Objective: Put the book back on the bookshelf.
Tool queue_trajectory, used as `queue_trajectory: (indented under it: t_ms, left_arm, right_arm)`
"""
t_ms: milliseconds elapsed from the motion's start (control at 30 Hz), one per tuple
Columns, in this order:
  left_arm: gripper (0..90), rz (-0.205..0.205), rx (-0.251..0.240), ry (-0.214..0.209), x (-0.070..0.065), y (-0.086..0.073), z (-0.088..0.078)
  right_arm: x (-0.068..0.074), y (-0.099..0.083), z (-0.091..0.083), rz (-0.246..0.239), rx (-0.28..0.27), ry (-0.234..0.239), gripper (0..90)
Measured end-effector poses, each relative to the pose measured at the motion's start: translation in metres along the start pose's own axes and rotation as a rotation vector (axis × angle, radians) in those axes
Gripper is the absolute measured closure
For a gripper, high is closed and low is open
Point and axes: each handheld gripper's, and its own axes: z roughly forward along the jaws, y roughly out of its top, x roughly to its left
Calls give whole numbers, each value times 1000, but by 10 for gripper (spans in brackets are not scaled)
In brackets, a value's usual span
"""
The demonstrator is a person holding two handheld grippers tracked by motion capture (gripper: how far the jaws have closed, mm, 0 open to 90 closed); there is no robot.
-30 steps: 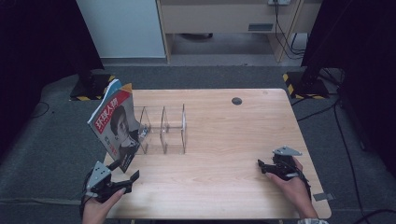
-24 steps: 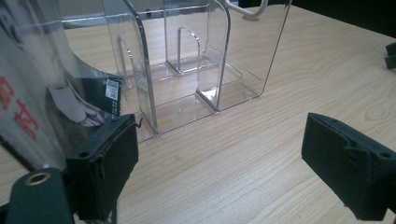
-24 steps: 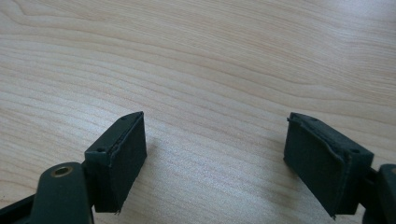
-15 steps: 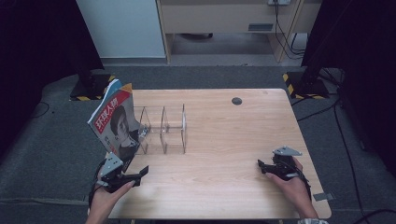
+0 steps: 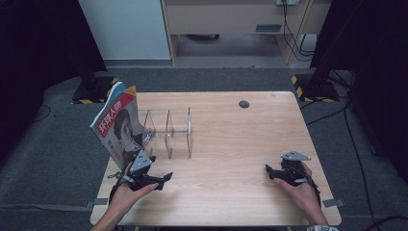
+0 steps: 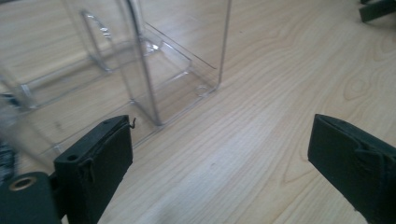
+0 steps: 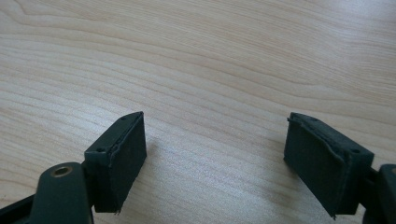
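A magazine (image 5: 118, 127) with a red-and-white cover stands tilted at the left end of a clear acrylic rack (image 5: 168, 130) on the wooden table (image 5: 231, 144). My left gripper (image 5: 162, 179) hovers near the table's front left, just in front of the rack. In the left gripper view its jaws (image 6: 219, 135) stand wide apart, having just been opening, with nothing between them; the rack's clear dividers (image 6: 154, 70) lie ahead. My right gripper (image 5: 268, 171) rests at the front right, open over bare wood (image 7: 215, 121).
A small black round disc (image 5: 244, 104) sits near the table's far edge. Dark floor mats surround the table, and pale cabinets stand behind it. The other gripper's tip (image 6: 378, 9) peeks in at the top right of the left gripper view.
My left hand has moved right along the front of the table, from the corner to in front of the rack. The right hand and the magazine have kept still.
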Motion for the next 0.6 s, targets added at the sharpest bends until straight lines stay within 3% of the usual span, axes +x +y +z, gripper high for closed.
queue_trajectory:
  t_ms: [67, 400, 600]
  left_arm:
    - [52, 19, 13, -5, -3, 4, 6]
    - [45, 39, 29, -46, -22, 23, 34]
    - [46, 78, 51, -78, -38, 31, 50]
  right_arm:
    - [0, 0, 0, 2, 1, 0, 212]
    - [0, 0, 0, -1, 1, 0, 211]
    - [0, 0, 0, 0, -1, 0, 211]
